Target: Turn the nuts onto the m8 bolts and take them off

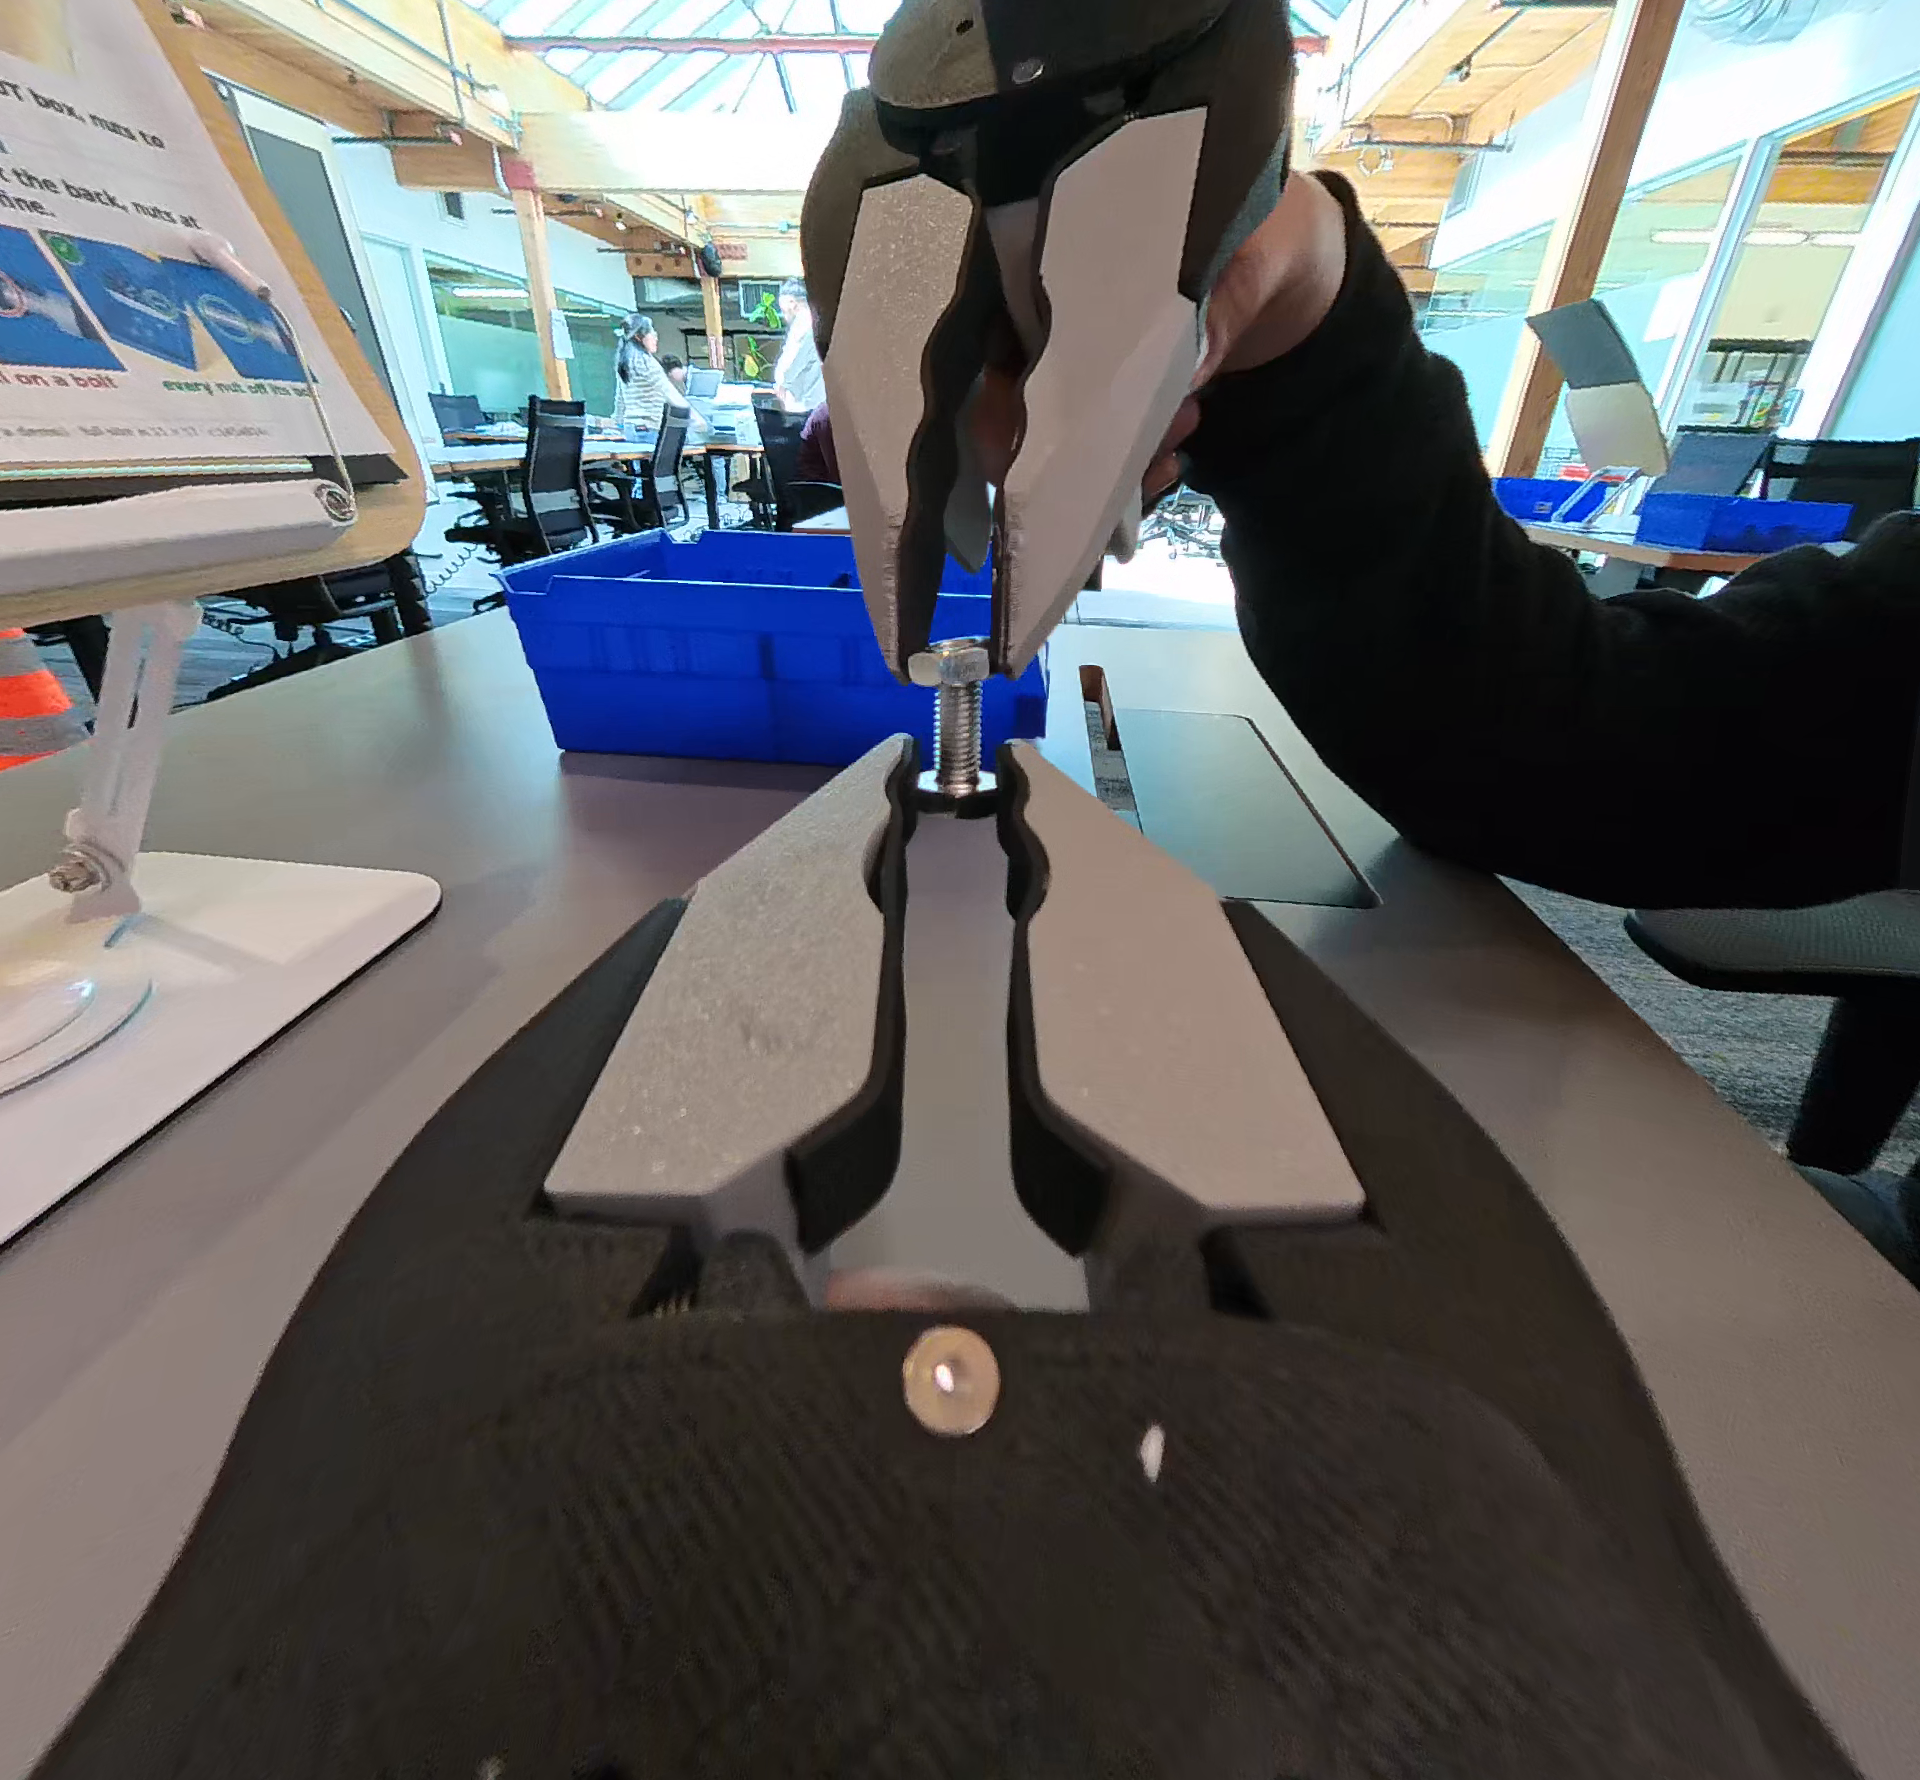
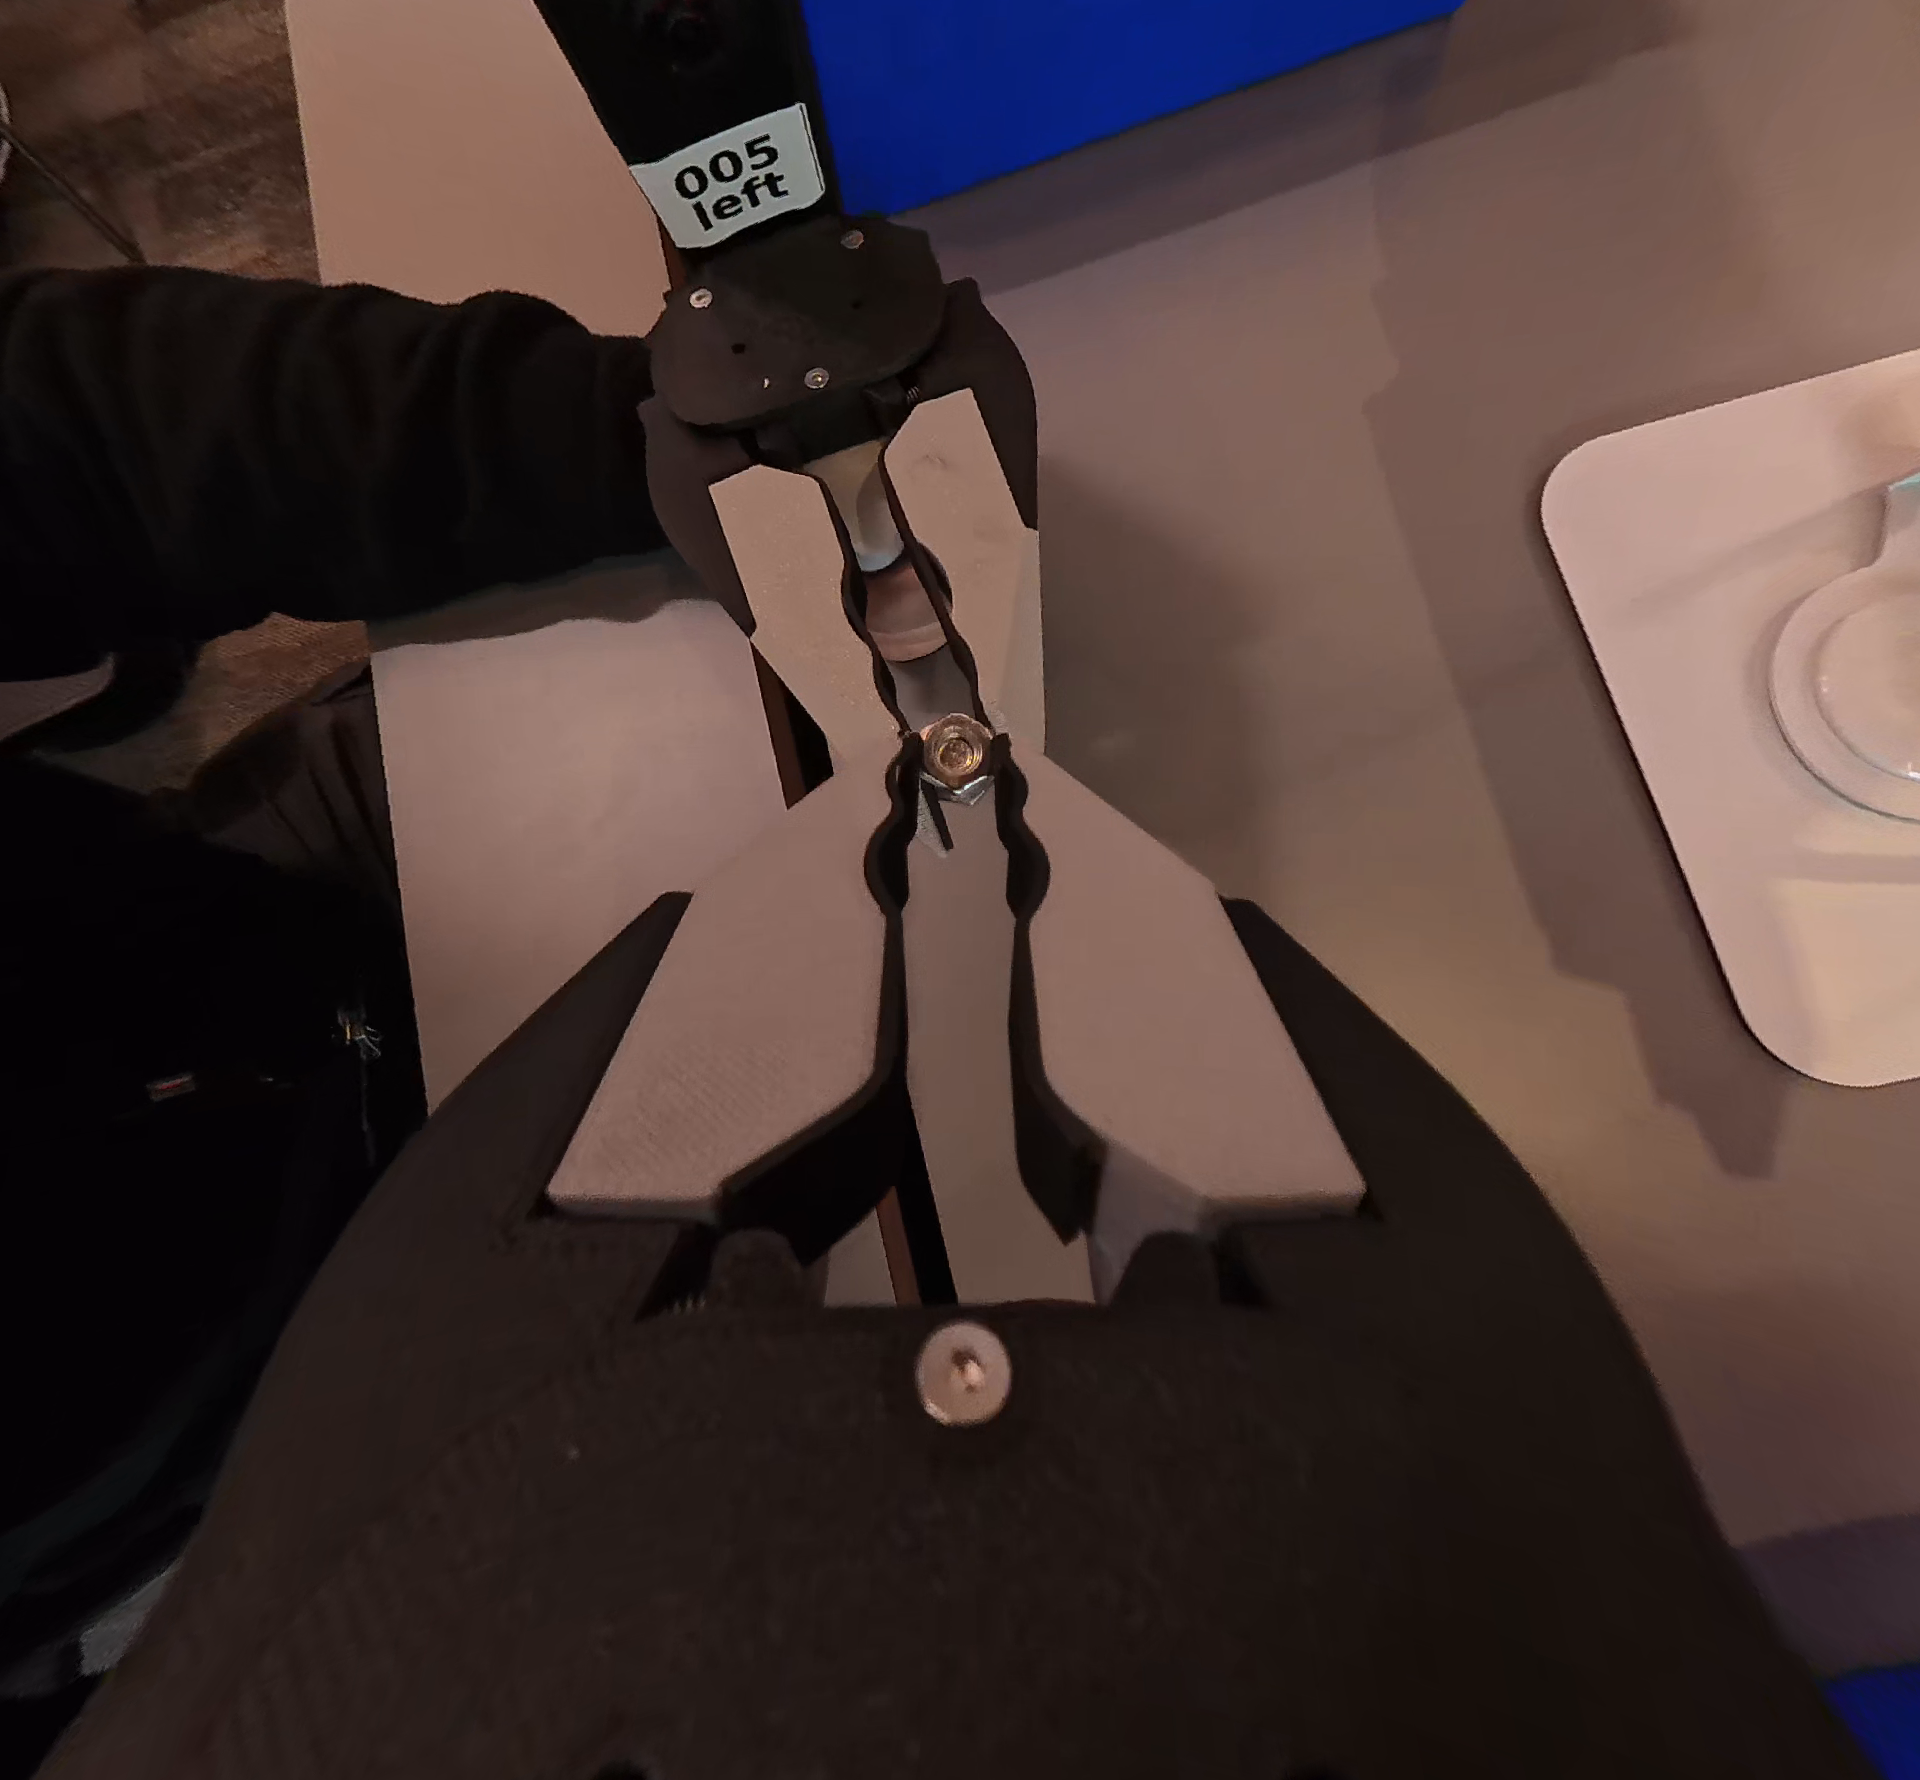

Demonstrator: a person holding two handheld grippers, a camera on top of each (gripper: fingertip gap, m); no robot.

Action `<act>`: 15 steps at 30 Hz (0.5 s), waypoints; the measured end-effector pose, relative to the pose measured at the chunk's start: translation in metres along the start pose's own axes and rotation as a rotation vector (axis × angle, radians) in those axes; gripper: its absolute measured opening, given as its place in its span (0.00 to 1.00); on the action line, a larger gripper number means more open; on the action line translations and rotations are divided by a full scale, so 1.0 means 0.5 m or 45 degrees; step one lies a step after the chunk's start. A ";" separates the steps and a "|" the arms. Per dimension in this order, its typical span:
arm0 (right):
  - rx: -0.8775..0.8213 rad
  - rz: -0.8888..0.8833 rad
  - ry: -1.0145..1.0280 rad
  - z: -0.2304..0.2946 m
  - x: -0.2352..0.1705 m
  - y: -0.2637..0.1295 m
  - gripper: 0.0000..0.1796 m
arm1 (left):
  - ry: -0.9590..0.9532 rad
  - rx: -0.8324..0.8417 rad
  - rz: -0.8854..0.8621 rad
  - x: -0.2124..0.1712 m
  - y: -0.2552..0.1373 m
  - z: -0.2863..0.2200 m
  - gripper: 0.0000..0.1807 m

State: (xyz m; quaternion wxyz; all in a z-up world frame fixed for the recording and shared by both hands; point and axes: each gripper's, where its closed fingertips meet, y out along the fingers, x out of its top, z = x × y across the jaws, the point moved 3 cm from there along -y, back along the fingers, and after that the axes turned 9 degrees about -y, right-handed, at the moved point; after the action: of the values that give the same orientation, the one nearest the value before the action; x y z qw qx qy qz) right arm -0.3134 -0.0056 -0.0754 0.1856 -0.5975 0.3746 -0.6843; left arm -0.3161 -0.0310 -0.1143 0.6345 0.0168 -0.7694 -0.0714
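Note:
A silver M8 bolt (image 1: 954, 731) stands upright above the grey table (image 1: 343, 1263), threads showing. My left gripper (image 1: 954, 774) is shut on its lower end, which looks like the hex head. My right gripper (image 1: 951, 665) comes down from above and is shut on a hex nut (image 1: 948, 666) at the bolt's top end. In the right wrist view I look straight down on the nut (image 2: 951, 751) with the bolt end in its middle. There my right gripper (image 2: 951, 785) grips it from below in the picture and the left gripper (image 2: 948, 731) meets it from above.
A blue bin (image 1: 727, 660) stands just behind the bolt and also shows in the right wrist view (image 2: 1091, 16). A white stand (image 1: 229, 930) with an instruction sheet is at the left. A person's black sleeve (image 1: 1507, 608) reaches in from the right. A dark inset panel (image 1: 1236, 805) lies in the table. The grippers are tip to tip, or close to it.

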 end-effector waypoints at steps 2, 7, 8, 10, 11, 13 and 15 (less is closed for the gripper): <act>-0.006 0.000 0.002 -0.001 0.000 0.001 0.06 | -0.003 0.006 0.001 0.000 0.000 0.002 0.07; -0.022 -0.011 -0.013 -0.004 0.003 0.001 0.06 | -0.025 0.007 -0.007 0.002 -0.002 0.005 0.07; -0.024 -0.015 -0.014 -0.006 0.003 0.002 0.06 | -0.027 0.011 -0.008 0.002 -0.002 0.006 0.07; -0.020 -0.019 -0.012 -0.007 0.003 0.003 0.06 | -0.030 0.013 -0.004 0.001 -0.002 0.007 0.07; -0.018 -0.020 -0.013 -0.007 0.003 0.003 0.06 | -0.030 0.014 -0.003 0.001 -0.002 0.007 0.07; -0.020 -0.024 -0.015 -0.008 0.003 0.003 0.06 | -0.032 0.015 -0.004 0.002 -0.002 0.008 0.07; -0.024 -0.027 -0.019 -0.008 0.004 0.003 0.06 | -0.035 0.016 -0.006 0.002 -0.003 0.008 0.07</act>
State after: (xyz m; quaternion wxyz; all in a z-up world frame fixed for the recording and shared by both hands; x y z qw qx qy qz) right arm -0.3181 -0.0067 -0.0753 0.1755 -0.6082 0.3734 -0.6781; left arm -0.3205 -0.0322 -0.1143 0.6235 0.0216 -0.7785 -0.0682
